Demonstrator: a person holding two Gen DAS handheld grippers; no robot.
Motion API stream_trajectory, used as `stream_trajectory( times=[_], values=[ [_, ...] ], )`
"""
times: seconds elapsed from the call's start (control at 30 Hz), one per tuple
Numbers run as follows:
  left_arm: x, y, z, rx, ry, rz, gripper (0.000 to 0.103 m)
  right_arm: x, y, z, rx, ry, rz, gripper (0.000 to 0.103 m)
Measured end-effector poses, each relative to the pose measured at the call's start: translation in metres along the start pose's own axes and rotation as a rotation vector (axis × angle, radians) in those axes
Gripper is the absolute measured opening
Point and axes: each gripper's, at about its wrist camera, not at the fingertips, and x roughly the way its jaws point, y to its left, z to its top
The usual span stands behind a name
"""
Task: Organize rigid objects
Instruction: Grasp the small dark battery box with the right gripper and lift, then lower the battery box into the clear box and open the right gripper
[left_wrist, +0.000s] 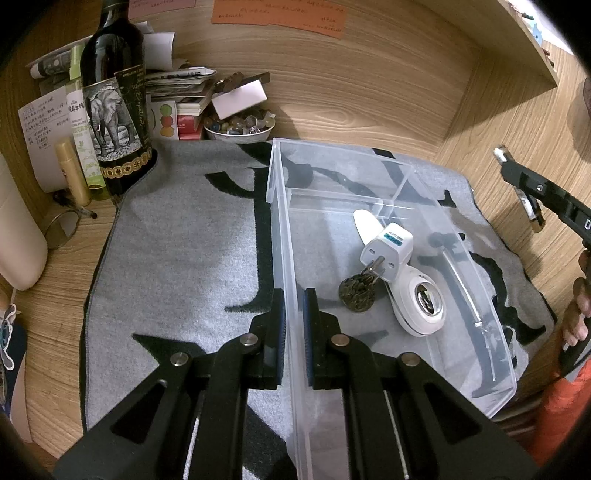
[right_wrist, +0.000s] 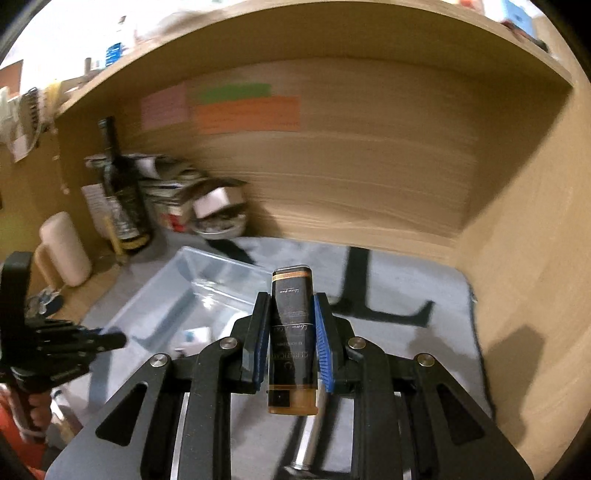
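A clear plastic bin (left_wrist: 495, 354) lies on a grey mat (left_wrist: 177, 251). Inside it are a white plug adapter (left_wrist: 388, 245), a dark round metal trinket (left_wrist: 356, 293) and a white round-lens gadget (left_wrist: 419, 306). My left gripper (left_wrist: 293, 317) is shut on the bin's left wall. My right gripper (right_wrist: 291, 328) is shut on a black and amber lighter (right_wrist: 291, 343), held in the air to the right of the bin (right_wrist: 177, 288). It also shows at the right edge of the left wrist view (left_wrist: 532, 199).
A dark wine bottle (left_wrist: 114, 103), tubes, stacked papers and a bowl of marbles (left_wrist: 240, 127) crowd the back left corner. Wooden walls of the desk nook close off the back and right. A cream container (right_wrist: 66, 251) stands at left.
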Motion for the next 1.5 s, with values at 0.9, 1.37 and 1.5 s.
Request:
stream_trajectory(
  times=[0.9, 1.37, 1.5],
  values=[
    [0.000, -0.001, 0.000, 0.000, -0.001, 0.001, 0.008, 0.067, 0.099, -0.032, -0.259, 0.279, 0.242, 0.021],
    [0.000, -0.001, 0.001, 0.001, -0.001, 0.002, 0.008, 0.073, 0.098, -0.035, -0.249, 0.312, 0.235, 0.024],
    [0.000, -0.002, 0.001, 0.002, -0.002, 0.003, 0.008, 0.065, 0.095, -0.032, -0.245, 0.274, 0.236, 0.037]
  ],
)
